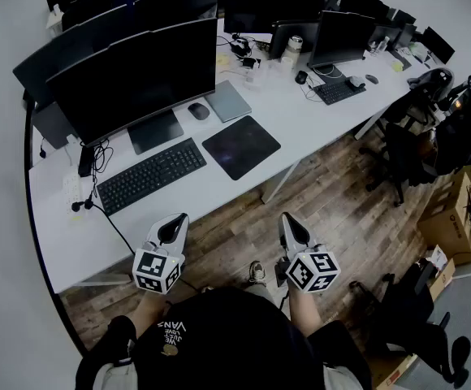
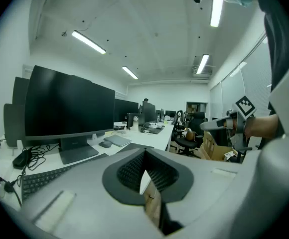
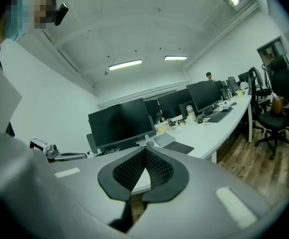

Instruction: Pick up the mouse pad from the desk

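Note:
The dark square mouse pad (image 1: 241, 146) lies flat on the white desk (image 1: 317, 124), right of the black keyboard (image 1: 150, 174). Both grippers hover in front of the desk's near edge, over the wooden floor, well short of the pad. My left gripper (image 1: 174, 223) is shut with nothing in it, and so is my right gripper (image 1: 291, 224). In the left gripper view the jaws (image 2: 145, 156) meet, with the pad (image 2: 127, 146) just beyond them. In the right gripper view the shut gripper (image 3: 145, 152) points at the desk, where the pad (image 3: 178, 147) lies.
A large monitor (image 1: 134, 80) stands behind the keyboard. A grey mouse (image 1: 199, 111) and a grey laptop (image 1: 229, 101) lie behind the pad. Cables (image 1: 97, 197) hang at the desk's left. Office chairs (image 1: 406, 157) and cardboard boxes (image 1: 455, 218) stand to the right.

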`<state>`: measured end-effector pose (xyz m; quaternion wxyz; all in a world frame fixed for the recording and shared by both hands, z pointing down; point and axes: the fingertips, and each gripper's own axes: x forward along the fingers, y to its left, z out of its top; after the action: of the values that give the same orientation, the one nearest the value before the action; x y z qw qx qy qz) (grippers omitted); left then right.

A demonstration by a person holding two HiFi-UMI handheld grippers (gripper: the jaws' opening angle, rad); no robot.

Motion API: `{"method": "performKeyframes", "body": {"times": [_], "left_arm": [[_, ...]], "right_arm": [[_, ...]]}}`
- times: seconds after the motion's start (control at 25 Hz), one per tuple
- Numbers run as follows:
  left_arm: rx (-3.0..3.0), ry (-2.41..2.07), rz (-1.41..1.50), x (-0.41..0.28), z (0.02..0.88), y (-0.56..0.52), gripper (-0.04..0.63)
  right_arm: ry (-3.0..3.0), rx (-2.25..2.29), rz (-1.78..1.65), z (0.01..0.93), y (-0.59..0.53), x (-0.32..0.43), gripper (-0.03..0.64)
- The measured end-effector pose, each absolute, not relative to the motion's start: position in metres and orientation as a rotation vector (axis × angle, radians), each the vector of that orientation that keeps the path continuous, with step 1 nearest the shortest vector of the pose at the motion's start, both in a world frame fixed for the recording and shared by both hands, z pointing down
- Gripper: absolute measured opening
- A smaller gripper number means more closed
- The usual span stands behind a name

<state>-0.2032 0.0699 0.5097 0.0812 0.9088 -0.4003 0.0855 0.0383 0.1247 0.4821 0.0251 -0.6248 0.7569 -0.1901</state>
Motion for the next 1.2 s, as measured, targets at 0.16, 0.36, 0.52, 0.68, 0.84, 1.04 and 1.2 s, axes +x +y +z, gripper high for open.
{"method": "performKeyframes", "body": {"times": [0.16, 0.36, 0.52, 0.68, 0.84, 1.04, 1.2], "left_arm": [[2.703, -1.222, 0.255, -0.188, 0.507, 0.064, 0.002], [2.691, -1.239, 0.257, -0.164, 0.505, 0.055, 0.003], [2.657, -1.278, 0.274, -0.143, 0.506, 0.045, 0.148], [2.613, -1.334, 0.335, -0.122, 0.51, 0.039, 0.173], [2.562, -1.398, 0.359, -0.101, 0.515, 0.033, 0.179], [2.477, -1.478, 0.366, -0.074, 0.525, 0.029, 0.184], [2.399, -1.528, 0.341, -0.059, 0.534, 0.028, 0.184]], "right_arm": [[2.36, -1.911, -0.6, 0.482, 0.115, 0.052, 0.005], [2.358, -1.826, -0.624, 0.482, 0.094, 0.072, 0.006], [2.384, -1.892, -0.667, 0.495, 0.074, 0.098, 0.119], [2.423, -1.862, -0.724, 0.502, 0.06, 0.122, 0.173], [2.465, -1.824, -0.767, 0.51, 0.046, 0.15, 0.173], [2.533, -1.758, -0.808, 0.519, 0.028, 0.181, 0.173], [2.572, -1.712, -0.842, 0.525, 0.012, 0.199, 0.173]]}}
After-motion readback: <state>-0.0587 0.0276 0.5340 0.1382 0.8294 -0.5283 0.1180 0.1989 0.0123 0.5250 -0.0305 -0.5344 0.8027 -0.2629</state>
